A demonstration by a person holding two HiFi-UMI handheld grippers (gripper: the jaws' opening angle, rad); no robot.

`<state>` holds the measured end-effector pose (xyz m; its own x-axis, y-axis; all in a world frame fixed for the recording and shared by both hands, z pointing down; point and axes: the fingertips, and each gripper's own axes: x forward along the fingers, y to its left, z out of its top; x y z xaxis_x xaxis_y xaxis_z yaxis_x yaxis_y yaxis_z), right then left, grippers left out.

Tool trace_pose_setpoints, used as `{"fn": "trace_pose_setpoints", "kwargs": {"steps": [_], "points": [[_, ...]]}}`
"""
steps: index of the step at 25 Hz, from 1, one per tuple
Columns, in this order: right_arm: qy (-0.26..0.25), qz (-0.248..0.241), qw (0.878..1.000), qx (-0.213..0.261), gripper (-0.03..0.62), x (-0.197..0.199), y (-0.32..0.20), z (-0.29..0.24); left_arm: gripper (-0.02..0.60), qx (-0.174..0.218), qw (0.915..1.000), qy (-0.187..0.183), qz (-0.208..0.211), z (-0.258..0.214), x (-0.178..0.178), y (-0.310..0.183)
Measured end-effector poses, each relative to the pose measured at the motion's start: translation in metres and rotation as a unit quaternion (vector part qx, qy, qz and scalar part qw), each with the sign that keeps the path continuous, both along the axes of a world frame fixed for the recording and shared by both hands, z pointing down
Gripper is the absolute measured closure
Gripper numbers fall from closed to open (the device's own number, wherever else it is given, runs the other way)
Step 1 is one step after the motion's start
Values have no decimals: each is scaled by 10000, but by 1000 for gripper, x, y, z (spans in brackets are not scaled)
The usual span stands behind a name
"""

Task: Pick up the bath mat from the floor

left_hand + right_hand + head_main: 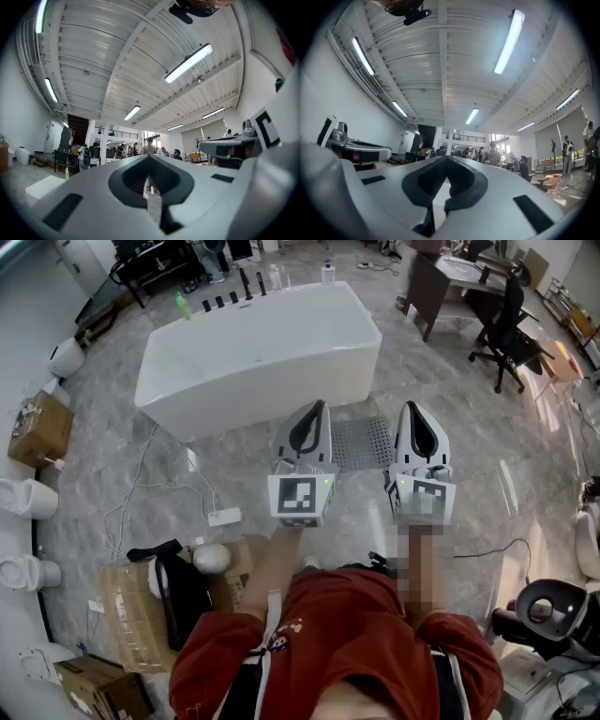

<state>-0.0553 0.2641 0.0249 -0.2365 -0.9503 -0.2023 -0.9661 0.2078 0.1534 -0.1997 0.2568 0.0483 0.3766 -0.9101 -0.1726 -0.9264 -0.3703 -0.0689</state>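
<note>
The grey perforated bath mat (pixel 364 442) lies flat on the marble floor in front of the white bathtub (pixel 262 352). In the head view it shows between my two grippers, partly hidden by them. My left gripper (pixel 316 407) is held above the mat's left edge, jaws shut with nothing in them. Over the mat's right edge my right gripper (pixel 413 408) is likewise shut and empty. Both point forward and slightly upward. The left gripper view shows the closed left gripper (pixel 149 160) against ceiling and far room; the right gripper view shows the closed right gripper (pixel 449 161) likewise. Neither shows the mat.
A white cable and a power strip (pixel 225 517) lie on the floor to the left. Cardboard boxes (pixel 39 427), toilets (pixel 23 495) and a black bag (pixel 183 594) line the left side. A desk and an office chair (pixel 506 324) stand at the back right.
</note>
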Motion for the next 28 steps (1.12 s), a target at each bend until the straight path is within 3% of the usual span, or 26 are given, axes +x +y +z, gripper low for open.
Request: {"fn": "trace_pose_setpoints", "kwargs": {"steps": [7,28], "points": [[61,13,10000,-30,583,-19,-5,4,568,110,9999,25,-34,2,-19,-7],[87,303,9988,-365,583,-55,-14,33,568,-62,9987,173,466,14,-56,-11]]}}
